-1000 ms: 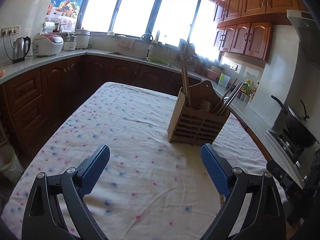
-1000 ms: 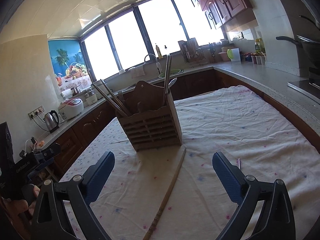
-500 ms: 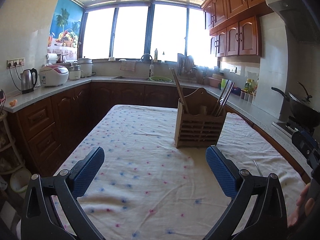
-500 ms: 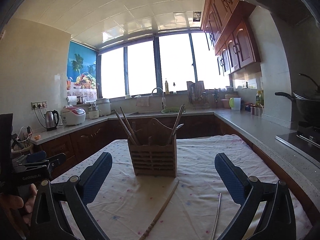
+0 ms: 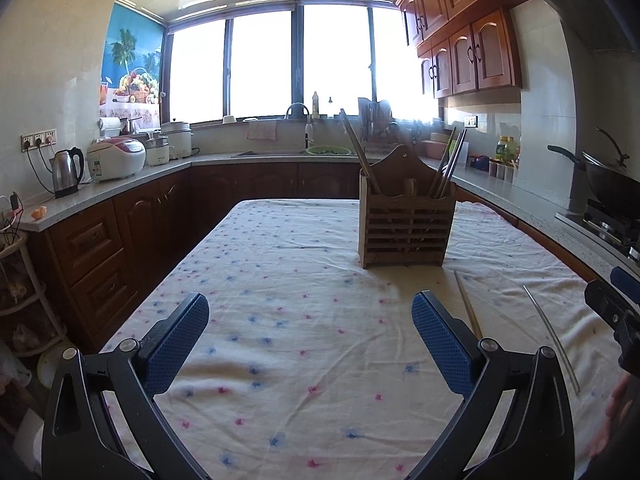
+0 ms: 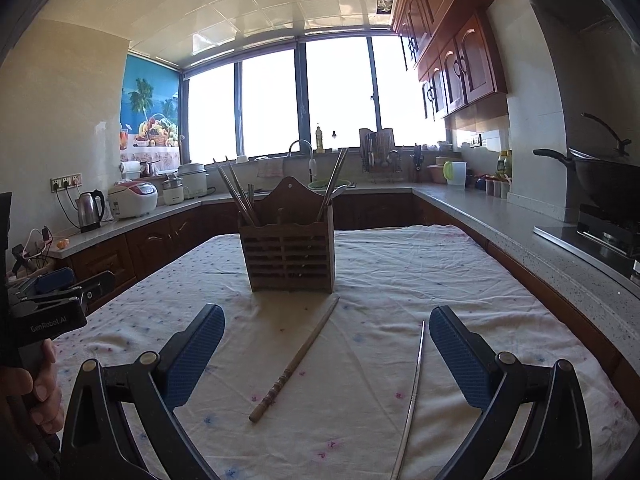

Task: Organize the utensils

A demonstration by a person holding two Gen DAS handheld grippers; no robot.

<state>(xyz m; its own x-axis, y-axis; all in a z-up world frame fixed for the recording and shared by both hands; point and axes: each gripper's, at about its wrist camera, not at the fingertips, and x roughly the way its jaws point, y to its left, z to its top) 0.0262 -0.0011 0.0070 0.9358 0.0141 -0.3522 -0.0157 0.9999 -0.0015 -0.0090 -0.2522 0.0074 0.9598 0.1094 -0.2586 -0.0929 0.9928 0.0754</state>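
Currently right gripper (image 6: 326,340) hovering, jaws released, before wooden holder (image 6: 289,256); best straddling wooden chopstick (image 6: 296,360) mid-shaft, clenching gently.

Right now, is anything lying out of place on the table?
Yes. A wooden chopstick and a metal chopstick lie loose on the tablecloth in front of the wooden holder, while the others stand inside it. Both grippers, left and right, are open and empty.

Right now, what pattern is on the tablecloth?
Cream tablecloth scattered with small pink and blue flower-like specks; the left wrist view shows it best.
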